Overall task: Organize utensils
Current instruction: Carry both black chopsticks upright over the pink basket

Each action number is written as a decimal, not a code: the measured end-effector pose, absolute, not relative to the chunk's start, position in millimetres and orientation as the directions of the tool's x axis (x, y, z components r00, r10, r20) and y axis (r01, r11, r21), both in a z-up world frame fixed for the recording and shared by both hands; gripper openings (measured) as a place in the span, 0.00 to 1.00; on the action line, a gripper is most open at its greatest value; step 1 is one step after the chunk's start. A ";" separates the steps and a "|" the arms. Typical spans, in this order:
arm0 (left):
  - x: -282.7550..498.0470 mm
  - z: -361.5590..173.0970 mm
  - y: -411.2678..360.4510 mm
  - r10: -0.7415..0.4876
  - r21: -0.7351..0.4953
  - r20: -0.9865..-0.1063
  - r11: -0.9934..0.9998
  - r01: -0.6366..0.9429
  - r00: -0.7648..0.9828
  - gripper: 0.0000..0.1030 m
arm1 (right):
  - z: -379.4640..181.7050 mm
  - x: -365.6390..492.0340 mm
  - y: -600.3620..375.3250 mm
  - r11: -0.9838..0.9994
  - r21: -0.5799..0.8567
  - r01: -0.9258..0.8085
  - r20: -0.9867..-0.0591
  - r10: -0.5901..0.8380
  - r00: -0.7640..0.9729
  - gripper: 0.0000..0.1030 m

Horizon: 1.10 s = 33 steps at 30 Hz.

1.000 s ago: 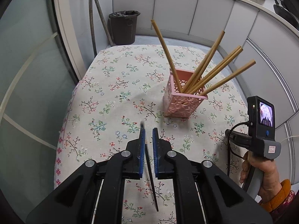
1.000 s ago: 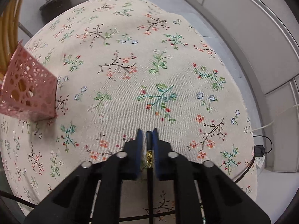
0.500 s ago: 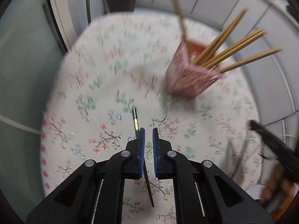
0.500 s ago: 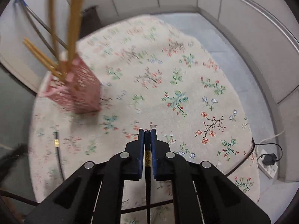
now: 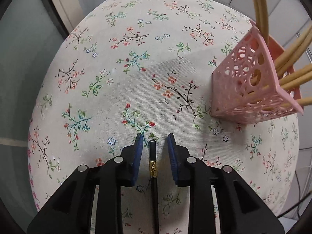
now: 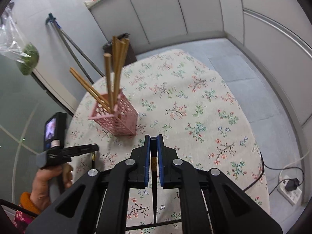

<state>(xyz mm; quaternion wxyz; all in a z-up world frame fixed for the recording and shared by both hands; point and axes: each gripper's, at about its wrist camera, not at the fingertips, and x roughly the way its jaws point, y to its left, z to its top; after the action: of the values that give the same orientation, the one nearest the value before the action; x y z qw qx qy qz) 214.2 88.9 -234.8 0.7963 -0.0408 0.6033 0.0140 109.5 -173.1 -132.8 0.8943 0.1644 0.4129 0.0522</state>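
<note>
Chopstick [image 5: 152,157] lengthwise between opening left jaws, untouched, second chopstick [image 6: 153,152] gripped lengthwise in right jaws.

Left tongs [image 5: 154,142]: matte black moulded arms with triangular cut-outs, a silver round-headed screw at each pivot, blue pads lining the inner faces of both fingers [image 5: 138,152]. Right tongs [image 6: 154,142]: same black frame, silver screws, blue pads. Left hand [image 6: 45,185]: orange cuff over a floral pink sleeve, wrapped round a grey-black handle topped by a small camera with a lit screen.
</note>
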 end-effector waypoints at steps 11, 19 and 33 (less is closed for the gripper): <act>159.1 -169.5 92.6 -0.079 -0.094 -0.898 0.995 -0.014 0.432 0.06 | -94.0 86.3 -163.1 0.927 0.370 -0.066 -0.628 0.302 0.718 0.07; 114.7 -107.0 98.9 -0.100 -0.085 -0.821 0.995 0.053 0.562 0.06 | -70.3 76.4 -162.7 0.910 0.403 -0.099 -0.583 0.339 0.738 0.07; 116.2 21.6 95.4 -0.143 -0.146 -0.591 0.987 0.069 0.794 0.06 | 20.2 86.2 -164.8 0.900 0.416 -0.130 -0.456 0.330 0.827 0.07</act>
<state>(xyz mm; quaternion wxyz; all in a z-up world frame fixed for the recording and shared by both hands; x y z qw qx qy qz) 116.2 95.4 21.6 0.9452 -0.0585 0.3163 -0.0561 86.2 -164.8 20.2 0.9372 0.1870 0.2676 0.1225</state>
